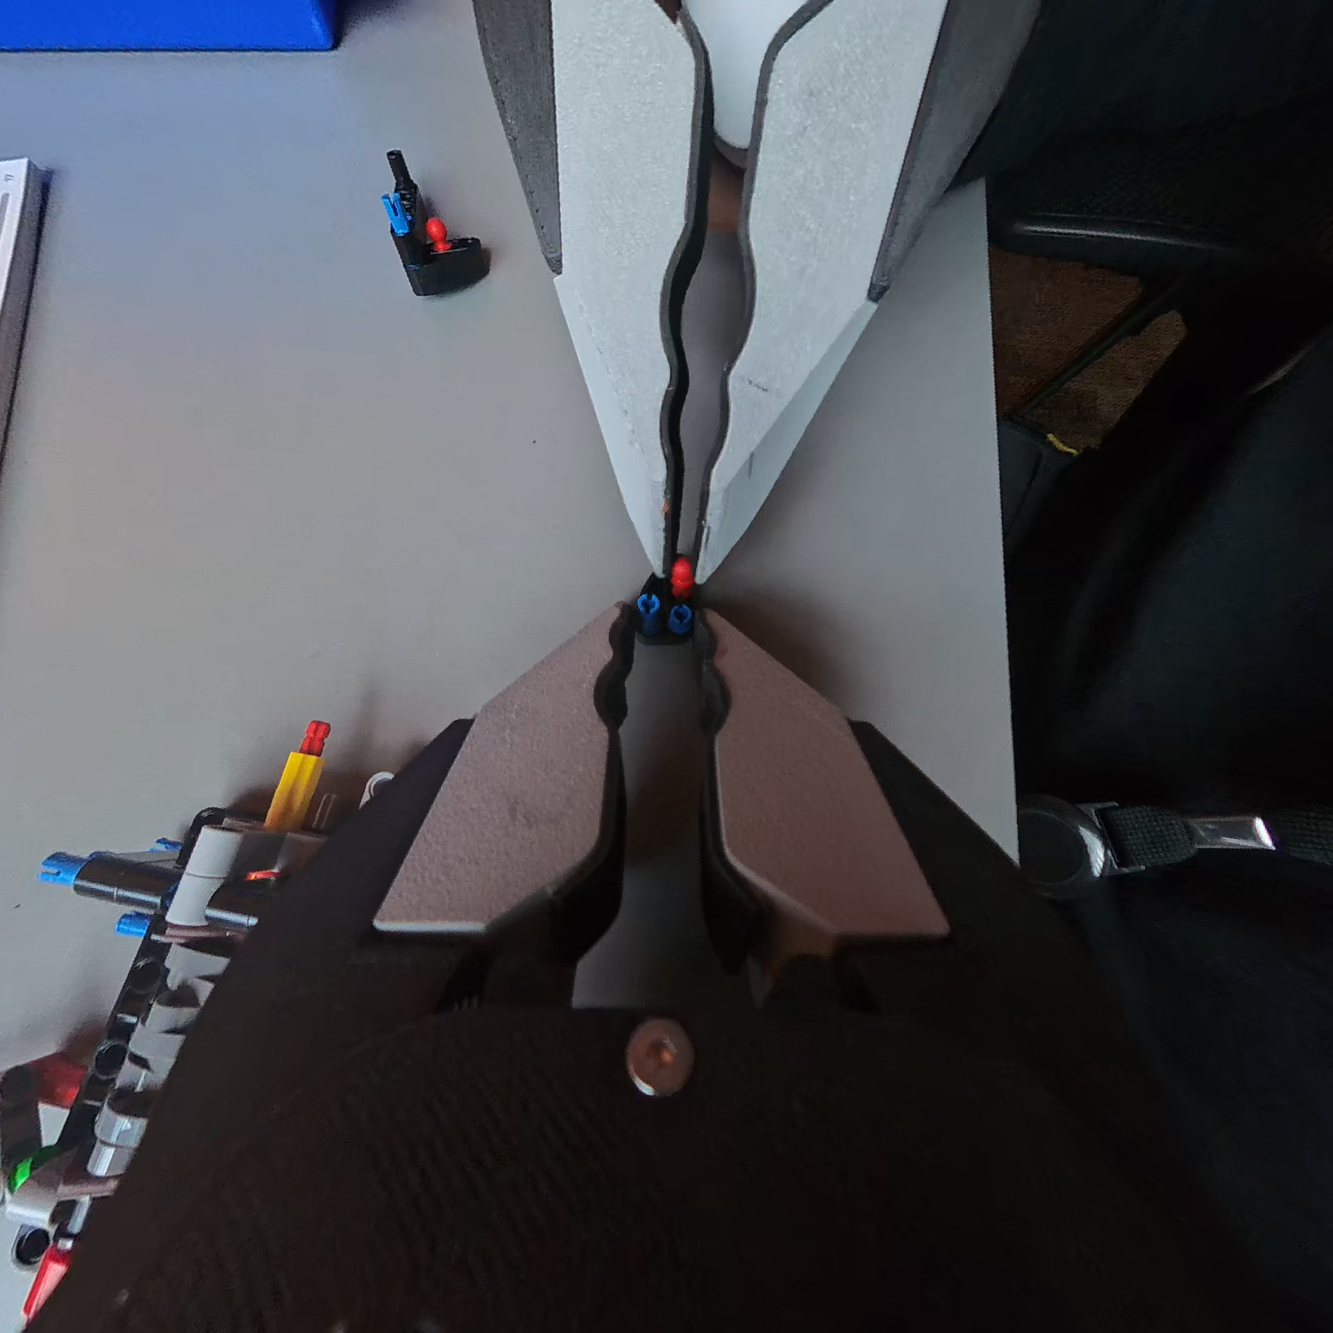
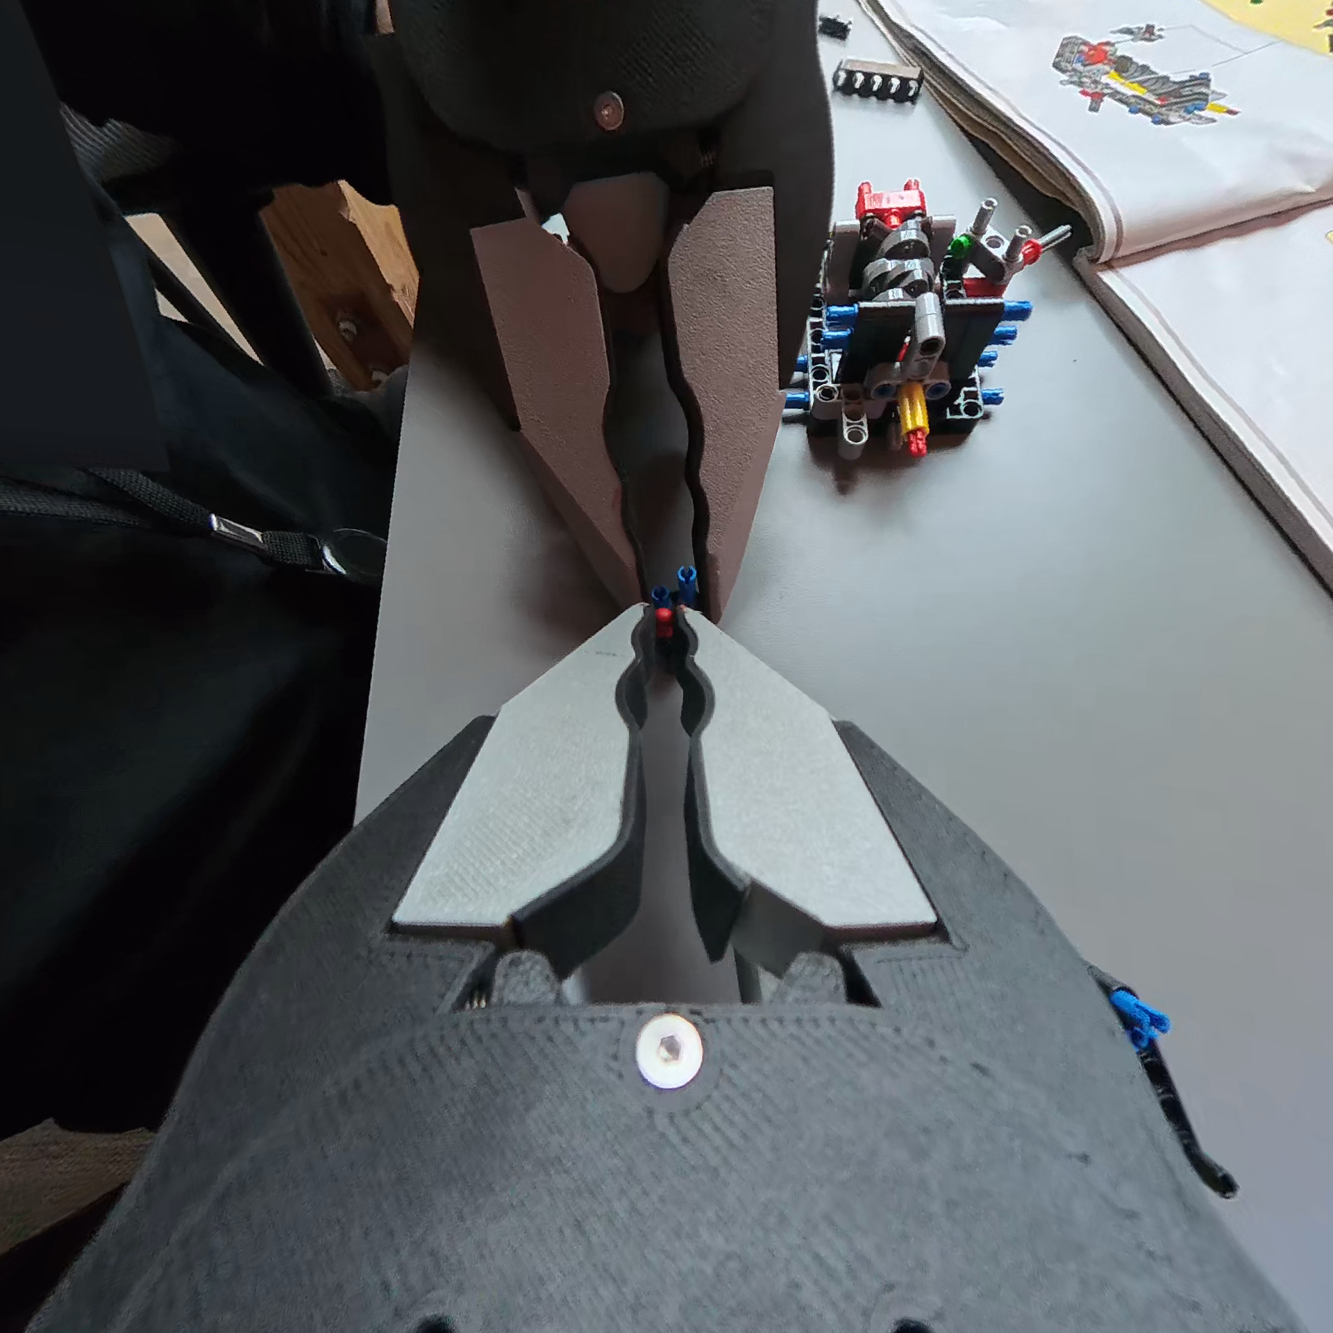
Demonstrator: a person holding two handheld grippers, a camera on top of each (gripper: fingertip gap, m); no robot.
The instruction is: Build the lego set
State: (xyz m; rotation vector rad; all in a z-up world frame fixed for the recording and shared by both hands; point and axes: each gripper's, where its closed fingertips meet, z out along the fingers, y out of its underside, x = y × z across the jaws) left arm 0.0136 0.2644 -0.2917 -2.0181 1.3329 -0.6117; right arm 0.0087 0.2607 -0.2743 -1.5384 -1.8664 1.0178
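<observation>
The left gripper (image 1: 665,620) and right gripper (image 2: 665,624) meet tip to tip above the grey table (image 1: 288,469), near its edge. Both pinch one small black piece (image 1: 663,627) carrying two blue pins (image 1: 663,614) and a red ball pin (image 1: 681,575); the left grips the black body, the right closes at the red pin. The partly built model (image 2: 912,339) stands on the table beyond the piece, beside the open instruction booklet (image 2: 1154,108). A second small black sub-assembly (image 1: 433,238) lies apart.
</observation>
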